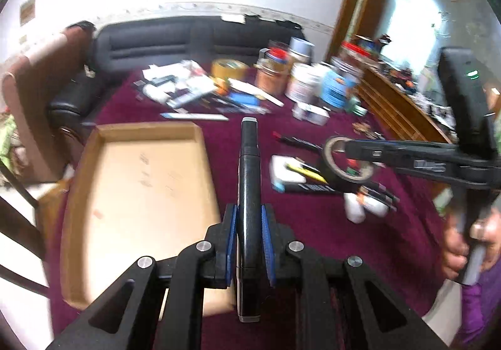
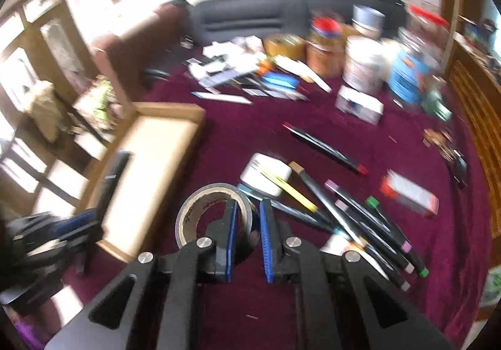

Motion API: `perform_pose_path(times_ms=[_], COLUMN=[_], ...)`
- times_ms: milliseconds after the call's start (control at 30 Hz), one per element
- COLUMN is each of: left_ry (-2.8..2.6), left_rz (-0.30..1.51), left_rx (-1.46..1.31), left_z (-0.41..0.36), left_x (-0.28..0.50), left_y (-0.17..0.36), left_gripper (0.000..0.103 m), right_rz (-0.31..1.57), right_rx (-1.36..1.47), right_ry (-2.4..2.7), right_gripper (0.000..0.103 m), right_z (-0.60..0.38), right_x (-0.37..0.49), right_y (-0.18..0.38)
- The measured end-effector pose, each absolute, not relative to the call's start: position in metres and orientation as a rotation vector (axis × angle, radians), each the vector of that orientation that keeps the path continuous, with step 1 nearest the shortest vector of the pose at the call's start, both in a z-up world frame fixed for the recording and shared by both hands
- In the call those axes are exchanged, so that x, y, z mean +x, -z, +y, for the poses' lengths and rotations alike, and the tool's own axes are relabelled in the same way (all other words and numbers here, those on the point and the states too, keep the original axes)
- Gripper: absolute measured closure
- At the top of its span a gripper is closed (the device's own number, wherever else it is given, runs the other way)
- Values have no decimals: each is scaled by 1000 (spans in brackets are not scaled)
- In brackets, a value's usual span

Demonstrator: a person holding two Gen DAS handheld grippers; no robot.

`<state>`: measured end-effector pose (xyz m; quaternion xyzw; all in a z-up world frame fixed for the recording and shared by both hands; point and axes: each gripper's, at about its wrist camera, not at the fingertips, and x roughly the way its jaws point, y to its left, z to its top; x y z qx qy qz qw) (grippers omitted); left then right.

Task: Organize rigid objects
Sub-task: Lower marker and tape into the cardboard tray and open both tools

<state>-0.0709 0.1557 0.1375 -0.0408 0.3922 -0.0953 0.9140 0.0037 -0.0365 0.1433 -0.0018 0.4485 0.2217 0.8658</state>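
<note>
My left gripper (image 1: 249, 209) is shut on a thick black marker (image 1: 249, 162) with a grey cap, held above the maroon cloth beside the cardboard tray (image 1: 78, 193). My right gripper (image 2: 249, 206) is shut on the wall of a black tape roll (image 2: 200, 209), one finger inside the ring; it also shows in the left wrist view (image 1: 347, 162). The left gripper with the marker shows in the right wrist view (image 2: 78, 224) over the tray's (image 2: 188, 113) near side. Several black markers (image 2: 360, 224) with coloured caps and a white box (image 2: 266, 174) lie on the cloth.
Jars, tins and a blue tub (image 1: 338, 83) stand at the table's back right, with papers and small items (image 1: 194, 90) behind the tray. A black sofa (image 1: 188, 43) lies beyond. A small red-ended box (image 2: 410, 193) lies at the right. A wooden cabinet (image 2: 482, 118) borders the right.
</note>
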Motion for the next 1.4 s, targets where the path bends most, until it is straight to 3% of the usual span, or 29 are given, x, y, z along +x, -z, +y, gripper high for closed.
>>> perform_pose_path(times_ms=[167, 433, 733, 800, 900, 933, 967, 1000, 1067, 1200, 1267, 1400], left_ry=[100, -16, -61, -71, -118, -121, -124, -130, -140, -177, -176, -152], left_rz=[861, 979, 1033, 1037, 1029, 1021, 1009, 1000, 978, 947, 930, 872], left_rx=[-98, -132, -167, -140, -111, -116, -127, -135, -151, -149, -142, -133], left_z=[197, 241, 249, 247, 247, 247, 248, 249, 250, 244, 238, 221], left_x=[-9, 64, 103, 106, 104, 103, 100, 98, 93, 79, 68, 42], left_y=[-132, -68, -26, -22, -20, -21, -23, -25, -30, -39, -45, -65], left_gripper=[88, 88, 87, 83, 63, 51, 43, 40, 38, 37, 37, 36], right_rz=[971, 1075, 1128, 1141, 1131, 1123, 1119, 1111, 1080, 1004, 972, 926], right_rx=[24, 22, 2, -9, -19, -27, -29, -25, -13, 14, 42, 98], right_ry=[-523, -466, -439, -436, -441, -442, -445, -453, -458, -454, -449, -434], right_gripper=[89, 89, 89, 89, 88, 85, 75, 71, 63, 60, 51, 48], right_z=[26, 109, 141, 144, 147, 148, 149, 149, 148, 130, 113, 66], right_x=[49, 124, 155, 159, 163, 163, 164, 163, 161, 149, 140, 118], right_y=[-152, -78, -34, -26, -23, -24, -24, -26, -33, -56, -66, -83])
